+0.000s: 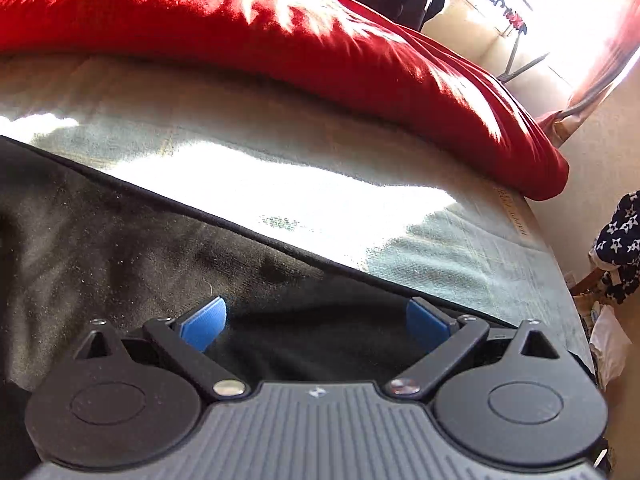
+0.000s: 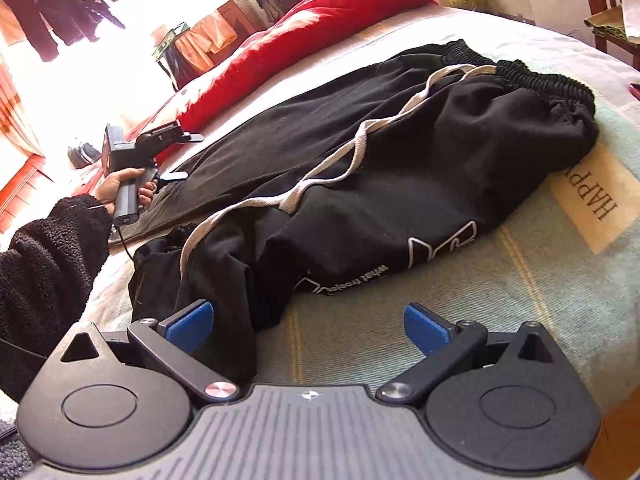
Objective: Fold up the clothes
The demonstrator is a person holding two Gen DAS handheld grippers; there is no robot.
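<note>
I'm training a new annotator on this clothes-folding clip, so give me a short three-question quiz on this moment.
1. True or false: the right gripper has its fingers closed on the black trousers.
2. What colour is the drawstring lying across the trousers? A) white B) red C) green
3. Fill in: the long cushion beyond the trousers is ____.

Key: 1 false, the fingers are apart. 2 A. 3 red.

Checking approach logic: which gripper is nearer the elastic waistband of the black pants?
Right. The right gripper sits at the crumpled leg end, facing the waistband. The left gripper hovers over the far leg, farther off.
</note>
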